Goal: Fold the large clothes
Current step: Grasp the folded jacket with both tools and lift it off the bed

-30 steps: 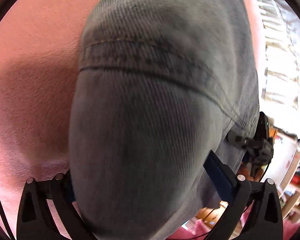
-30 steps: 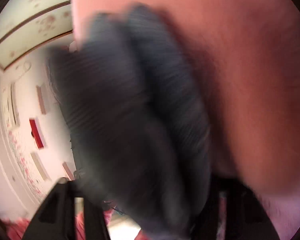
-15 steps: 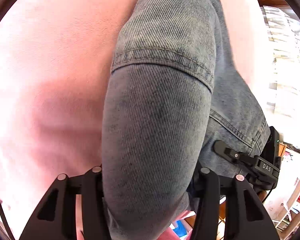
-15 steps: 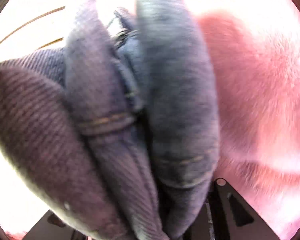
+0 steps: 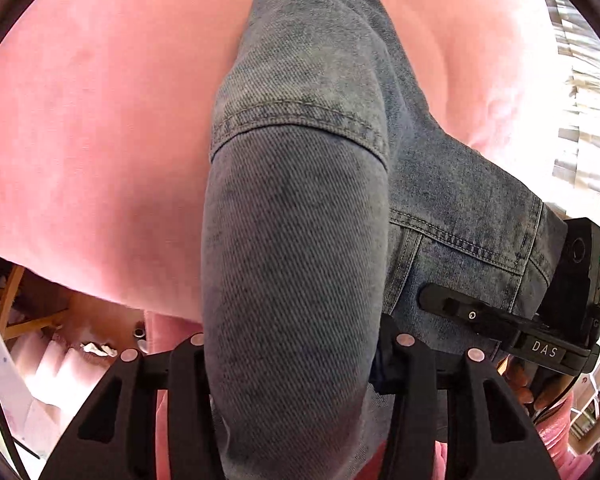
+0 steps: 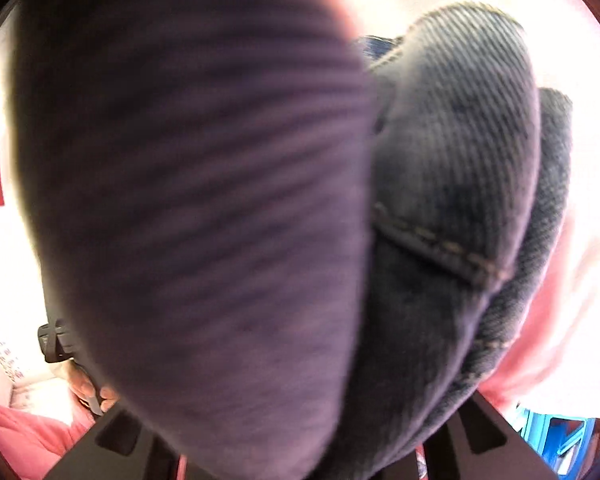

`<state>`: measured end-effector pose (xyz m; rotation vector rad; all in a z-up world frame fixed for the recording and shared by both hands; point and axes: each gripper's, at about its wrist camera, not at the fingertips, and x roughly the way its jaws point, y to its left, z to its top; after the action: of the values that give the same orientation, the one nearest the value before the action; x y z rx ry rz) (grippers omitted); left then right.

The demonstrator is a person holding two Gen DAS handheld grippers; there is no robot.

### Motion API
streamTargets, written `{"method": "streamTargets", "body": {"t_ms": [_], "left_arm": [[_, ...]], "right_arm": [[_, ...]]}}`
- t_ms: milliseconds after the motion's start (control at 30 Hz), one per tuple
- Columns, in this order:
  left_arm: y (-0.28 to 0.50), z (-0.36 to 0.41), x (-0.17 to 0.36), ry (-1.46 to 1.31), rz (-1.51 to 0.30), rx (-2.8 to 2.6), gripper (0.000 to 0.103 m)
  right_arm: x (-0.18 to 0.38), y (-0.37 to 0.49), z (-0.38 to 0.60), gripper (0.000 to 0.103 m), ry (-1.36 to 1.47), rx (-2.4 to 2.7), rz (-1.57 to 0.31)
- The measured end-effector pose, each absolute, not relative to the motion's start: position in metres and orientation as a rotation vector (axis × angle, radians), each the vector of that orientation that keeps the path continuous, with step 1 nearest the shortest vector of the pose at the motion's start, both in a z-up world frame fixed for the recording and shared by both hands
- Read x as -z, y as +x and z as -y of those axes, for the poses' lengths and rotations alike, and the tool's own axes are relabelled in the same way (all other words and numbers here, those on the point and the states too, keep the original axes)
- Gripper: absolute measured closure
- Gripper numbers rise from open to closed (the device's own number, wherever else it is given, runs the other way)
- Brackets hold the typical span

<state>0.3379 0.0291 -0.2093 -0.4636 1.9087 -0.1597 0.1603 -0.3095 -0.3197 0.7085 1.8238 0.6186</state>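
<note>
Pink fleecy blanket (image 5: pixel 100 128) under jeans (image 5: pixel 300 240).

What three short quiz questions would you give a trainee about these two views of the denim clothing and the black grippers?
1. True or false: the left gripper is clamped on a bunched fold of the blue-grey denim jeans.
2. What lies behind the jeans in the left wrist view? A) pink fleecy blanket B) green carpet C) bare wooden table
3. Fill in: white letters on the right gripper, seen from the left wrist view, read ___.

Key: 1 true. 2 A. 3 DAS. In its own view the right gripper also has denim bunched between its fingers.
</note>
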Motion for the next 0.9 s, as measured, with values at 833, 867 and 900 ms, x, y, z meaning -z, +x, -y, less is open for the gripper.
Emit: {"method": "streamTargets", "body": {"t_ms": [833,867,900], "left_arm": [[0.620,-0.446,-0.031,-0.139,-1.249,0.129,0.058],[0.633,-0.452,-0.032,-0.140,-1.230,0.121,0.058],[0.641,-0.466,-0.039,-0.143,-1.213,0.117,0.058]], "right_arm": [[0.136,0.342,-0.128,0.085,0.574,-0.933,-1.211],[0.135,0.354,-0.138,0.085,0.575,-0.940,-1.191],[0.135,0.367,-0.148,0.084,0.577,-0.946,-1.176]]}}
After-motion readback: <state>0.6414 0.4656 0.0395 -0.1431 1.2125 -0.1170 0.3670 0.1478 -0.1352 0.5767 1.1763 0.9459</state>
